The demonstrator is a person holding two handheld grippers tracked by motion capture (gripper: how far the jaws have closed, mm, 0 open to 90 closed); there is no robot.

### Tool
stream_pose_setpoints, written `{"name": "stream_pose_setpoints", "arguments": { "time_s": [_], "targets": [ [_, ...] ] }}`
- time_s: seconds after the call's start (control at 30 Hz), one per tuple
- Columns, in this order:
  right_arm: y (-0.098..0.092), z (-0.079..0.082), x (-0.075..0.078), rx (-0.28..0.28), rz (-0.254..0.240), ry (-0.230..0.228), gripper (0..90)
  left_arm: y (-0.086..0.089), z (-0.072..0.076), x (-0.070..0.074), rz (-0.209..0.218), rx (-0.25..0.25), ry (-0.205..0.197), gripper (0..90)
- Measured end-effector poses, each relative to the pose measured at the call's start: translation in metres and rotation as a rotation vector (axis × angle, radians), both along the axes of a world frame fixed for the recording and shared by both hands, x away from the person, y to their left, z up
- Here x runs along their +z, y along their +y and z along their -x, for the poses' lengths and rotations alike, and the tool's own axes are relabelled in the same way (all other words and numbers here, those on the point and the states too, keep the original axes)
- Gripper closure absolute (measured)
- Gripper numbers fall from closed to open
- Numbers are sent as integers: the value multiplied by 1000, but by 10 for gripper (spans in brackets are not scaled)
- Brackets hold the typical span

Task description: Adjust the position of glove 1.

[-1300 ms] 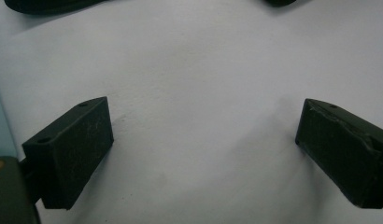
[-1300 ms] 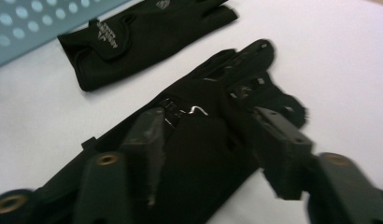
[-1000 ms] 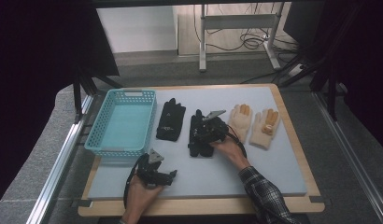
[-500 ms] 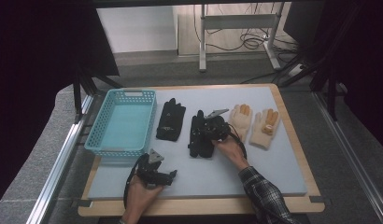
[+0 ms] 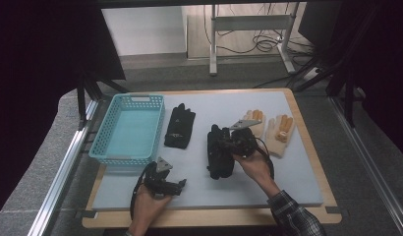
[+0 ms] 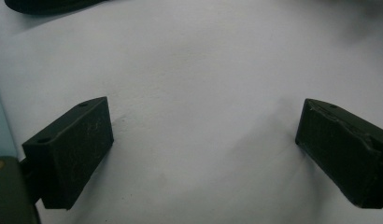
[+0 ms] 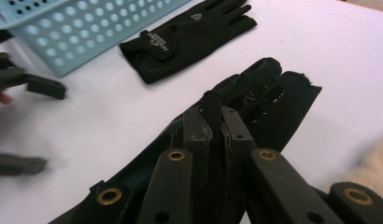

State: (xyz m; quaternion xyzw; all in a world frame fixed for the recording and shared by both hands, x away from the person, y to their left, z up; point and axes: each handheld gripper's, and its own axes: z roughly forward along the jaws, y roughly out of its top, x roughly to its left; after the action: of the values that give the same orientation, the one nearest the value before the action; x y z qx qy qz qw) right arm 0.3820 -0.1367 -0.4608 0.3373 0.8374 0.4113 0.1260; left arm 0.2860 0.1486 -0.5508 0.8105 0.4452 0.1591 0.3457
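Observation:
My right gripper has just been closing and is shut on a fold of a black glove in the middle of the white mat. In the right gripper view the glove hangs from the pinched jaws of my right gripper, its fingers pointing away. A second black glove lies flat beside the blue basket. Near the front edge my left gripper stands open over bare mat, nothing between its fingers.
The blue basket at the left holds nothing that I can see. Two tan gloves lie at the right of the mat. A wooden rim borders the mat, with dark floor beyond.
The right gripper has closed on the black glove and pulled back a little toward the front, lifting it. The left gripper has stayed put.

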Motion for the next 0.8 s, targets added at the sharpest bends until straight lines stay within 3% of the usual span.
{"name": "stream_pose_setpoints", "arguments": {
  "time_s": [0.1,0.23,0.3,0.33,0.37,0.57,0.8],
  "targets": [
    [-5,17,1,-11,-20,-3,821,0,0,0,2,2,-1,42],
    [-9,35,-14,-34,-23,7,812,0,0,0,1,3,-1,42],
    [-11,41,-24,-32,-25,23,763,0,0,0,-1,1,1,42],
    [-14,43,-29,-38,-29,20,693,0,0,0,-1,1,1,42],
    [-14,43,-29,-38,-29,20,693,0,0,0,-1,1,1,42],
    [-23,24,-24,-40,-31,13,520,0,0,0,0,1,1,42],
    [1,-8,-33,24,-14,44,438,0,0,0,0,1,1,42]
  ]
}}
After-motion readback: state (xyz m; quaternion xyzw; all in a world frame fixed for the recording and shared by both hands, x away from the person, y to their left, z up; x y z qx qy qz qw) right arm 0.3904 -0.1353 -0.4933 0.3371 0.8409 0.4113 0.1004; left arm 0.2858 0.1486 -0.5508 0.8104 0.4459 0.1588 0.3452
